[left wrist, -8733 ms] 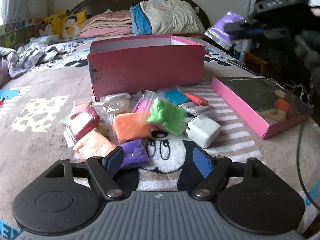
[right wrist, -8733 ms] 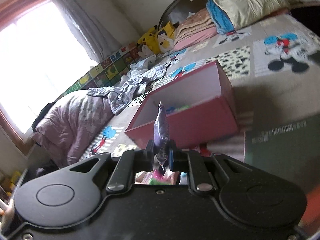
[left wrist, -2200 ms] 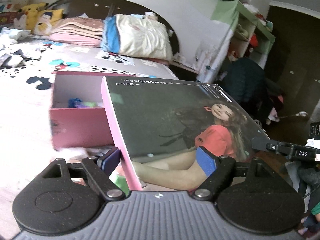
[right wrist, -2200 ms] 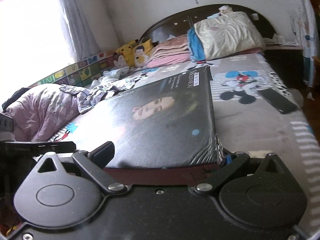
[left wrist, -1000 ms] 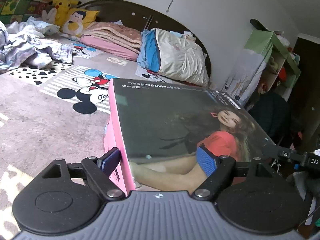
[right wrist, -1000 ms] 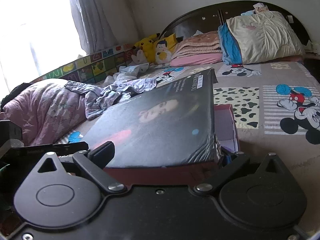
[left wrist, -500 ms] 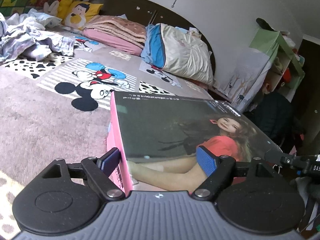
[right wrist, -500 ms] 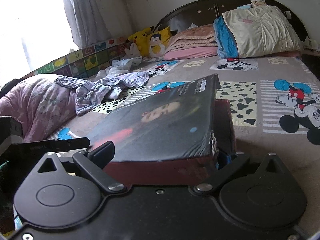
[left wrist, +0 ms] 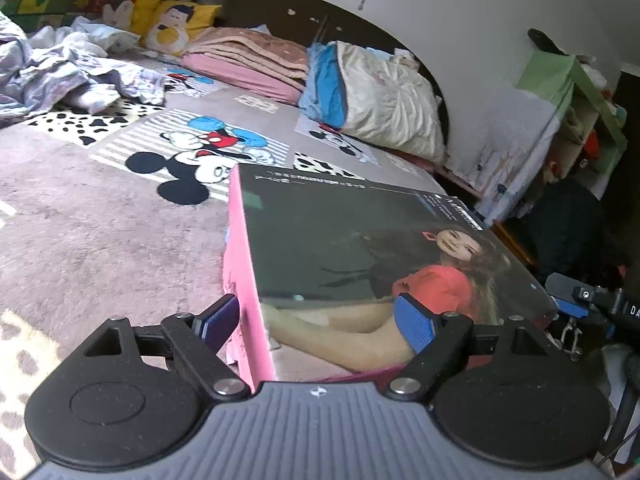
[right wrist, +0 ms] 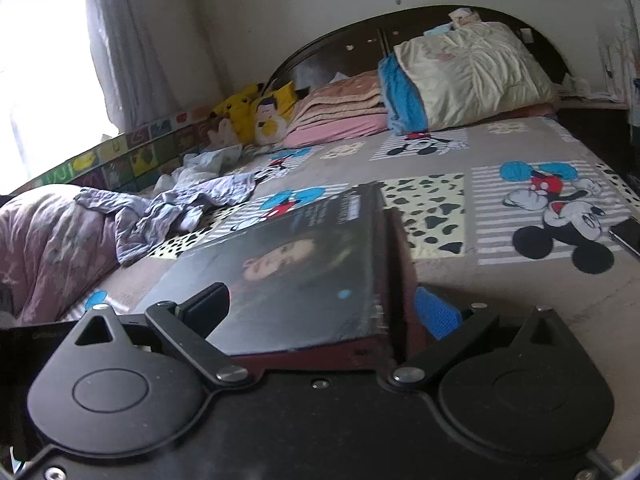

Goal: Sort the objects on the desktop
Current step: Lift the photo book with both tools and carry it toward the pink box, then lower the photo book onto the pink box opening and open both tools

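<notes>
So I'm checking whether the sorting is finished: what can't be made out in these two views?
- Box contents: the lid covers the pink box in both wrist views.
- Whether the lid is fully seated: its near edge is behind the left gripper and right gripper.
- Grip contact: fingers straddle the lid's corners; touch is unclear.
- Lid's small print: too small.
- Dark flat object: cut by the right view's edge.

The box lid (left wrist: 360, 240) looks like cardboard, its dark printed top glossy with a film sheen, its pink side (left wrist: 246, 272) matt. The bedspread (left wrist: 88, 240) is soft, fuzzy cloth; the cream pillow (right wrist: 476, 76) has a satiny shine. The headboard (right wrist: 344, 40) is dark polished wood.
</notes>
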A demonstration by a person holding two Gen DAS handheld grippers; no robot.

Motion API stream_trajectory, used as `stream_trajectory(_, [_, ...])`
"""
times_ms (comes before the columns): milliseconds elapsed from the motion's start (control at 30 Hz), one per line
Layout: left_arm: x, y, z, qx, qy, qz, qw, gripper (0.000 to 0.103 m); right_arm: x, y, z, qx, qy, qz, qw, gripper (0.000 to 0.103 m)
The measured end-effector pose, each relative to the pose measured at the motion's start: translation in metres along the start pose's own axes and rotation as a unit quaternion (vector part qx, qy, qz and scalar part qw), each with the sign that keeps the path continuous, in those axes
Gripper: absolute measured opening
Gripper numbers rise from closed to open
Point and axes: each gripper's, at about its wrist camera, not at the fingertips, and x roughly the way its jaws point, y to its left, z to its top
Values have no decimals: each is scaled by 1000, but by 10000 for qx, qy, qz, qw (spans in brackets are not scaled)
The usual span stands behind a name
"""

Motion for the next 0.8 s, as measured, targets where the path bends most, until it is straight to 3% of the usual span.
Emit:
stream_trajectory(133, [-1,-4,-1,-63,-51,1,10000,84,6,-16,-2,394,123,91,9991,101])
stream_trajectory(300, [5,-19,5,214,-47,66,9997,84,14,-32,-6,979,321,522,9933,101])
stream_trajectory(800, [27,-43,13,974,-16,422,9943,90,28,-47,-10,1510,425,910,9834,100])
